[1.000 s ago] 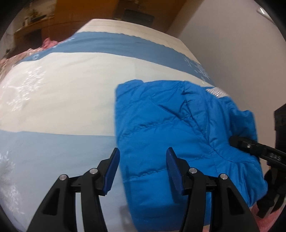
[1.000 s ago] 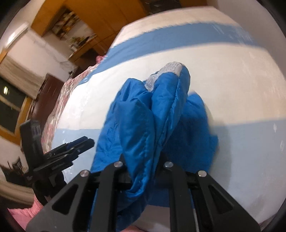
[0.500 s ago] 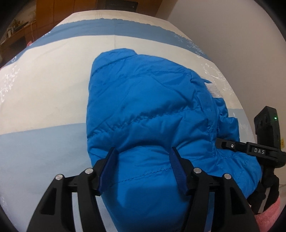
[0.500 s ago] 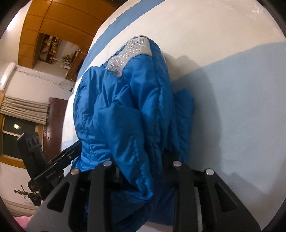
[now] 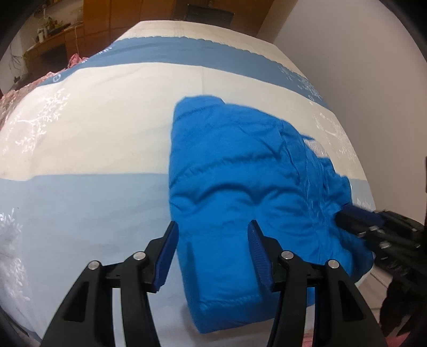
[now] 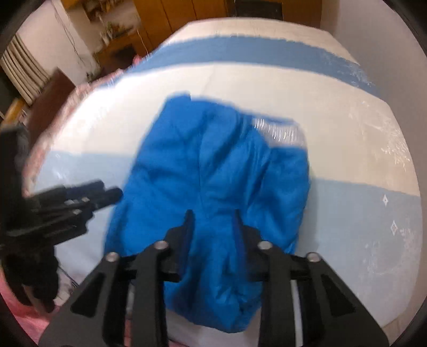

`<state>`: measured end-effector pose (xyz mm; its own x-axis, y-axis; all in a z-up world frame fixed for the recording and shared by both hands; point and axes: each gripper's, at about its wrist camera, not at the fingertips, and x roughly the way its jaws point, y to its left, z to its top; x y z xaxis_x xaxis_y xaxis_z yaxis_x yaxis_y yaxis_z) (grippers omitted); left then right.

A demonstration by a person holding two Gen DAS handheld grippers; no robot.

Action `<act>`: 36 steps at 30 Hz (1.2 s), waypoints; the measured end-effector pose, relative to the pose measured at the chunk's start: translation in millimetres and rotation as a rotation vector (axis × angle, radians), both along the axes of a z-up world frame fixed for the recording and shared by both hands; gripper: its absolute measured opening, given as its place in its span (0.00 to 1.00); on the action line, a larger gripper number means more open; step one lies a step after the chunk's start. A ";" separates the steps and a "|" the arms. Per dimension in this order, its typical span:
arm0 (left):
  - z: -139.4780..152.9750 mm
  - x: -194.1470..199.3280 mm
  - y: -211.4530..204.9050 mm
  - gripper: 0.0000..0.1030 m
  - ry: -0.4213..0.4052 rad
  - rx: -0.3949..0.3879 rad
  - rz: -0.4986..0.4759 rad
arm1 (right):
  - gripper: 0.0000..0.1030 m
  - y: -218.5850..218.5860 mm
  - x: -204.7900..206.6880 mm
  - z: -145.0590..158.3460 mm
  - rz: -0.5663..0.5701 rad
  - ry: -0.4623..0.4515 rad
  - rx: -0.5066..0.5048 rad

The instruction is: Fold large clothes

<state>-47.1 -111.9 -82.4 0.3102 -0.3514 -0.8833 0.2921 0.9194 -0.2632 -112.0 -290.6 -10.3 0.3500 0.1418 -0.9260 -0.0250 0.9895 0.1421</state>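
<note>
A puffy blue jacket (image 5: pixel 240 186) (image 6: pixel 213 165) lies folded in a bundle on the striped bed cover (image 5: pixel 93 133), with a silver glitter patch (image 6: pixel 277 130) at its far right. My left gripper (image 5: pixel 212 227) straddles the jacket's near left corner. Its jaws are closing, and the pads stand clear of the fabric. My right gripper (image 6: pixel 213 213) holds the near right side. Its jaws are closing on a raised fold that fills the gap between them. Each gripper shows in the other's view, left gripper (image 6: pixel 109 190) and right gripper (image 5: pixel 344 213), at opposite edges of the jacket.
The bed cover (image 6: pixel 360 213) has blue, white and pale blue bands and stretches far beyond the jacket. A plain wall (image 5: pixel 360 66) runs along the right side. Wooden cabinets (image 6: pixel 170 16) stand past the bed's far end. Pink bedding (image 5: pixel 16 93) edges the left.
The jacket hung bunched from my right gripper and now lies lower and flatter on the bed. The right view has swung round to face it squarely. My left gripper's jaws have narrowed slightly over the near corner.
</note>
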 end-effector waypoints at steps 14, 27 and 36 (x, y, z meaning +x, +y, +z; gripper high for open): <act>-46.1 -17.4 -25.1 0.56 0.020 0.002 -0.132 | 0.20 -22.9 -40.0 -76.0 -0.124 0.017 0.091; 3.9 85.1 -23.0 0.53 0.027 -0.154 -0.038 | 0.27 -44.1 54.0 -2.6 -0.088 -0.097 0.181; -46.8 120.8 -55.8 0.53 0.079 -0.126 -0.058 | 0.25 -64.9 91.6 -76.7 -0.205 -0.059 0.175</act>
<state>73.7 -167.7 -129.2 0.2173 -0.4759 -0.8523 0.3173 0.8601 -0.3994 -20.4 -355.5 -87.0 0.4405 0.2184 -0.8708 0.1595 0.9355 0.3153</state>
